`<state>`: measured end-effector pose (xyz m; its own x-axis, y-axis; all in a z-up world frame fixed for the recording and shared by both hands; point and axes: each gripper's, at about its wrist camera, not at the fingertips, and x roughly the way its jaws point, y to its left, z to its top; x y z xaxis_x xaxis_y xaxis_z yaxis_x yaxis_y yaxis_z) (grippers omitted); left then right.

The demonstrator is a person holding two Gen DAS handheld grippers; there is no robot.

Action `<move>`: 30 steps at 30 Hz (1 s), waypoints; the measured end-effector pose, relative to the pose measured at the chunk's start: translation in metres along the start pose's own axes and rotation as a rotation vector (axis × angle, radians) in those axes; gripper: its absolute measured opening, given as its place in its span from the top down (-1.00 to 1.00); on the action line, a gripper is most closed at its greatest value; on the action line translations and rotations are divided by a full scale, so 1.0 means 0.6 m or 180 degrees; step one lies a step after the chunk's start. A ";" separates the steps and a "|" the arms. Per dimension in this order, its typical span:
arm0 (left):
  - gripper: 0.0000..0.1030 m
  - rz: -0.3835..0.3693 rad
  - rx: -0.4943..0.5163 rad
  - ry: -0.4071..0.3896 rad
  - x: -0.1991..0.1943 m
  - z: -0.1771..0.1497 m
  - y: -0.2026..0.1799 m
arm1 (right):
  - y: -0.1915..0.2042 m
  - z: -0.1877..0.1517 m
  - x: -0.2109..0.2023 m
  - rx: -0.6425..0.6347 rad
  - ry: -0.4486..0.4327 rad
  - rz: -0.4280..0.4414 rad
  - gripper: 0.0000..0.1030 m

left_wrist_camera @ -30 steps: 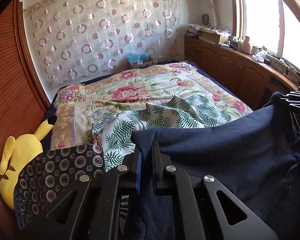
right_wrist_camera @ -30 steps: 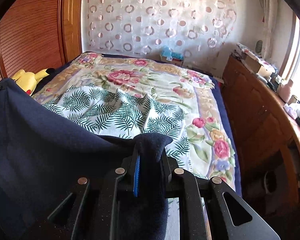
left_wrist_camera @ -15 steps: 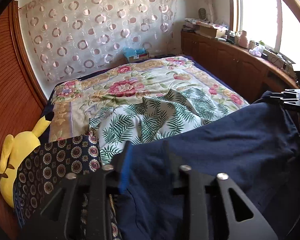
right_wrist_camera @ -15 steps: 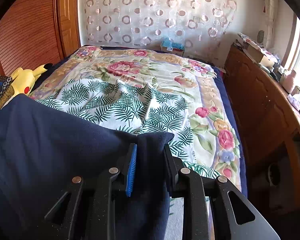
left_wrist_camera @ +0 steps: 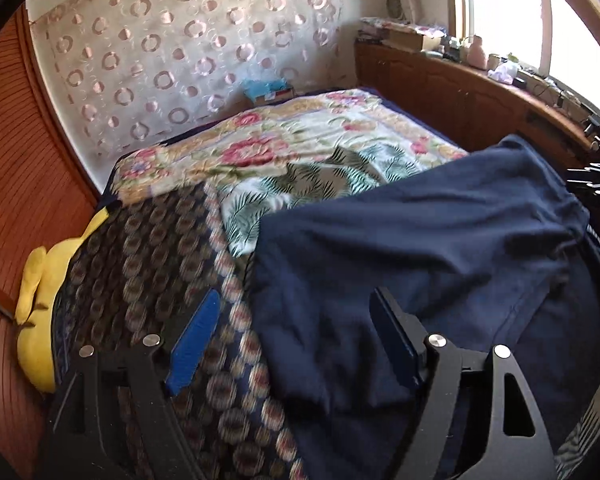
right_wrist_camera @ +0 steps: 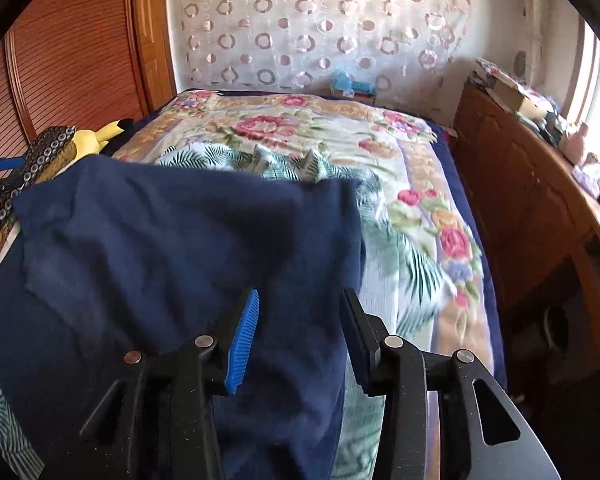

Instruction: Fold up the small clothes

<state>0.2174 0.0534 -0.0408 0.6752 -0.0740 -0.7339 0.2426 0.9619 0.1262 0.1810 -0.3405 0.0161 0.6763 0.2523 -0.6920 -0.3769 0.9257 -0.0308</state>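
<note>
A navy blue garment (left_wrist_camera: pixel 440 248) lies spread on the bed, seen too in the right wrist view as the same navy garment (right_wrist_camera: pixel 188 248). My left gripper (left_wrist_camera: pixel 296 312) hovers over its left edge, jaws opening wide, pads clear of the cloth. Its blue pad (left_wrist_camera: pixel 194 340) sits above a dark patterned cloth (left_wrist_camera: pixel 148 264). My right gripper (right_wrist_camera: pixel 300 300) is over the garment's right edge, jaws opening, with the fabric lying loose between them and untouched by the pads. The right gripper's tip (left_wrist_camera: pixel 596 178) shows at the far right of the left wrist view.
The bed carries a floral quilt (right_wrist_camera: pixel 284 128) and a palm-leaf sheet (left_wrist_camera: pixel 300 192). A yellow plush toy (left_wrist_camera: pixel 36 312) rests by the wooden wall (left_wrist_camera: pixel 16 168). Wooden cabinets (right_wrist_camera: pixel 532 200) with clutter run along the right side under the window. A curtain (right_wrist_camera: pixel 320 24) hangs behind the bed.
Both grippers were shut on the navy garment's corners and have let go, jaws spreading. The garment dropped onto the bed. The left gripper shifted left over the patterned cloth.
</note>
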 end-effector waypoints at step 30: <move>0.92 0.0243 0.0189 0.0313 0.040 -0.056 -0.054 | 0.011 -0.067 -0.006 0.0218 0.0020 0.0025 0.15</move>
<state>0.2021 0.0293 -0.0851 0.6224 0.0277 -0.7822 0.2359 0.9463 0.2212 0.1507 -0.3464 -0.0109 0.6695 0.2580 -0.6965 -0.3377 0.9409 0.0239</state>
